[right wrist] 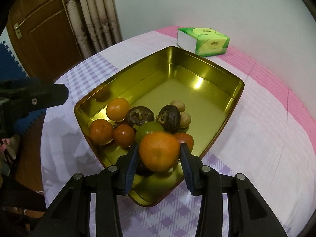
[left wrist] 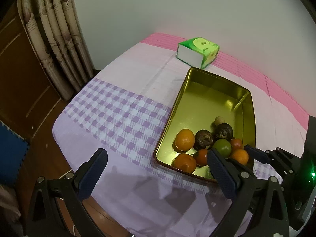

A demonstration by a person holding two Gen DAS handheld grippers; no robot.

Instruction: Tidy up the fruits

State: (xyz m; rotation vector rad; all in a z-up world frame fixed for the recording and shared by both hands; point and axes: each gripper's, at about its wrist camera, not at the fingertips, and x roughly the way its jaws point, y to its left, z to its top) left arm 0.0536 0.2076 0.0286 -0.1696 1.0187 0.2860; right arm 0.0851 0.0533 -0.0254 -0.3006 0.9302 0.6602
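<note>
My right gripper (right wrist: 159,150) is shut on an orange (right wrist: 159,151), held low over the near end of a gold tin tray (right wrist: 240,90). Several fruits lie in the tray: two more oranges (right wrist: 117,109), a red fruit (right wrist: 124,135), a green fruit (right wrist: 148,129), two dark wrinkled fruits (right wrist: 170,118) and small tan ones (right wrist: 184,119). A dark fruit (right wrist: 143,168) shows partly under the held orange. My left gripper (left wrist: 157,156) hangs open above the cloth at the tray's (left wrist: 177,102) near left corner, gripping nothing.
The tray sits on a table under a lilac checked and pink cloth (left wrist: 122,114). A green tissue pack (left wrist: 197,52) lies behind the tray near the wall. Curtains (left wrist: 57,39) and a wooden door (right wrist: 45,35) stand to the left, past the table edge.
</note>
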